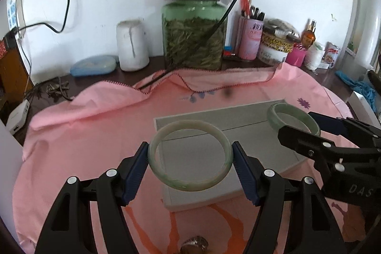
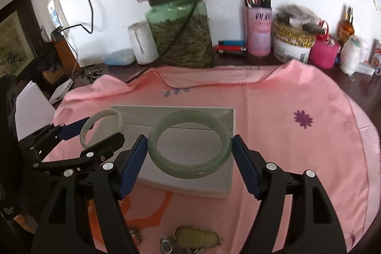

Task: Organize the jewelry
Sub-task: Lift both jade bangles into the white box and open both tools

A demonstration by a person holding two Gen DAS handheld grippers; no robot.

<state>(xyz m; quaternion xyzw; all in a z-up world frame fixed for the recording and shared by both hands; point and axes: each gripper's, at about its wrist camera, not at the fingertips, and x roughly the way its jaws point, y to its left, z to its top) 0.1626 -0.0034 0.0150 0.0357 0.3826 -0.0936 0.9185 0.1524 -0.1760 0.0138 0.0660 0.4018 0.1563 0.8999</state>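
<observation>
Two jade bangles [image 1: 190, 155] [image 2: 189, 143], one grey box [image 2: 223, 116], two claws [image 1: 190, 151] [image 2: 189, 144], perhaps three lighters [image 2: 231, 45]

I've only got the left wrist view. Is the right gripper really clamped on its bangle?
Observer: Yes. The right wrist view shows the right gripper with a blue pad against each side of the bangle.
Operator: Any jewelry lying near it?
Observer: A yellowish pendant lies on the pink cloth just below that gripper, with a metal charm beside it.
Operator: Anything further left than I can see?
Observer: A framed picture is at the far left.
</observation>
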